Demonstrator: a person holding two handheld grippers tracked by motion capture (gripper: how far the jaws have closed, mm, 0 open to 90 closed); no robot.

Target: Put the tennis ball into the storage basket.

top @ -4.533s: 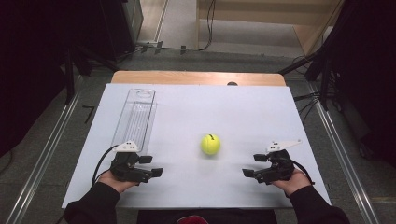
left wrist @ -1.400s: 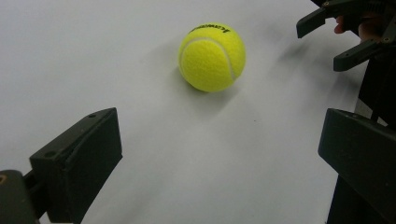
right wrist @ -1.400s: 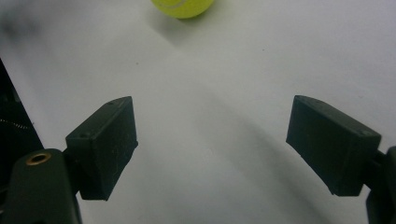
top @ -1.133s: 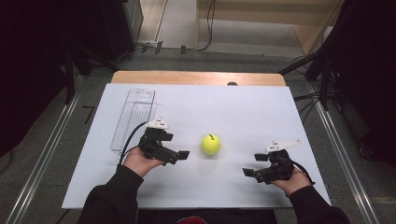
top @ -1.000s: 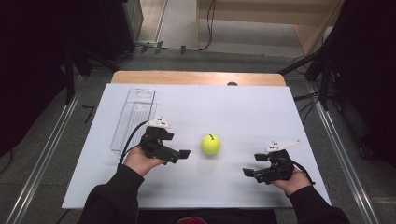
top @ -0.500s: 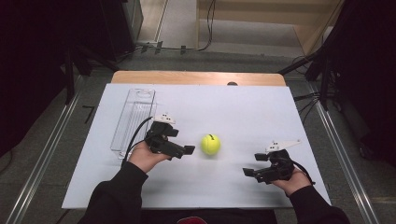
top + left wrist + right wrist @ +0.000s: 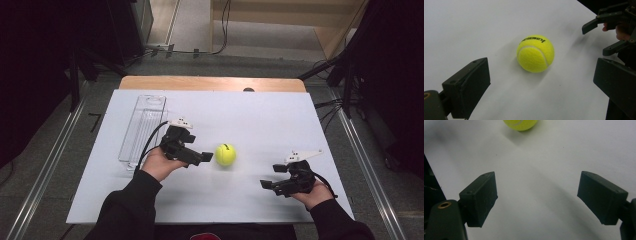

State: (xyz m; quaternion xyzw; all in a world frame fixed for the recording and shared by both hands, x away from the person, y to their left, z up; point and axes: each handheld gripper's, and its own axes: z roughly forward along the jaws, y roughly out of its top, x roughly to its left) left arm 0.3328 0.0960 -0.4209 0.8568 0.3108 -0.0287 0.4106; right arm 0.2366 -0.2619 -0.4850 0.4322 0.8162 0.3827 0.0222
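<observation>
Looks like a lab setup: white surface [image 7: 280,115] boxed in by dark curtains [image 7: 30,75], metal rails [image 7: 47,165], cables [image 7: 220,30] on bare floor.

The tennis ball [image 7: 520,124] is cut off by the right gripper view's top edge.

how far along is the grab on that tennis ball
Done: the left claw is open and lined up on the yellow felt tennis ball. In hand: the approach; the ball lies just ahead of its jaws, untouched, on the white table. Left: closing on it and lifting. The right claw waits open, apart.
</observation>
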